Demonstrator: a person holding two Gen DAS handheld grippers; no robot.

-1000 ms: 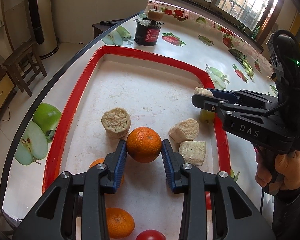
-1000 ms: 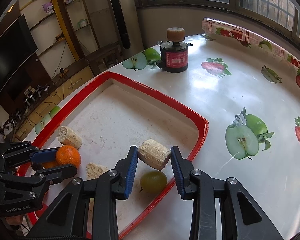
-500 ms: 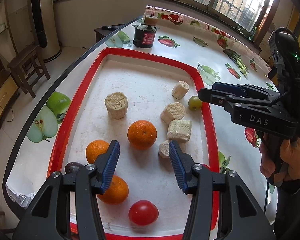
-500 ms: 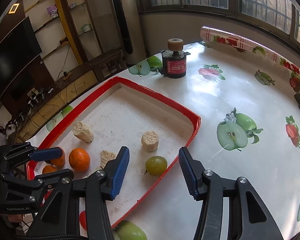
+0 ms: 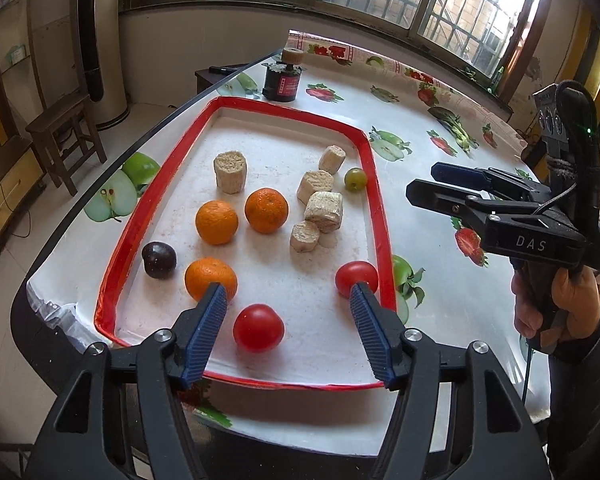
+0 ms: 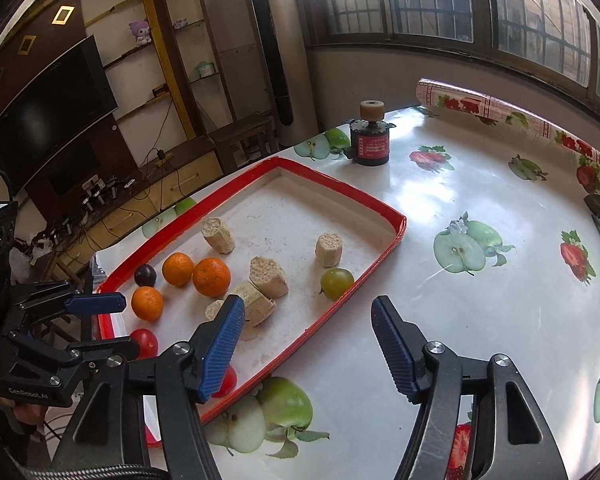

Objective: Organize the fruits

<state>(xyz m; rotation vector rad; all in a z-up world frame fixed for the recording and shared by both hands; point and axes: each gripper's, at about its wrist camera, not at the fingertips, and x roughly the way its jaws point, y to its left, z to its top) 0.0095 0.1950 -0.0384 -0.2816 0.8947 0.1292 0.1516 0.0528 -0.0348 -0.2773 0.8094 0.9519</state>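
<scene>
Left gripper (image 5: 286, 294) jaws spread wide, nothing held, poised over near end of red-rimmed tray (image 5: 374, 184). Right gripper (image 6: 308, 308) jaws wide, empty, over counter (image 6: 480, 312). Oranges (image 5: 266, 210) seen at tray centre; tomato (image 5: 258, 327) at 6 o'clock; green grape (image 5: 355, 178) at 2 o'clock.

left gripper (image 5: 286, 296): black plastic frame, blue ribbed pads, silver screws, white "GenRobot.AI" lettering | right gripper (image 6: 308, 310): same black-and-blue build, "DAS" in white, green light, black cable | right hand (image 5: 560, 306): bare skin, dark sleeve
</scene>
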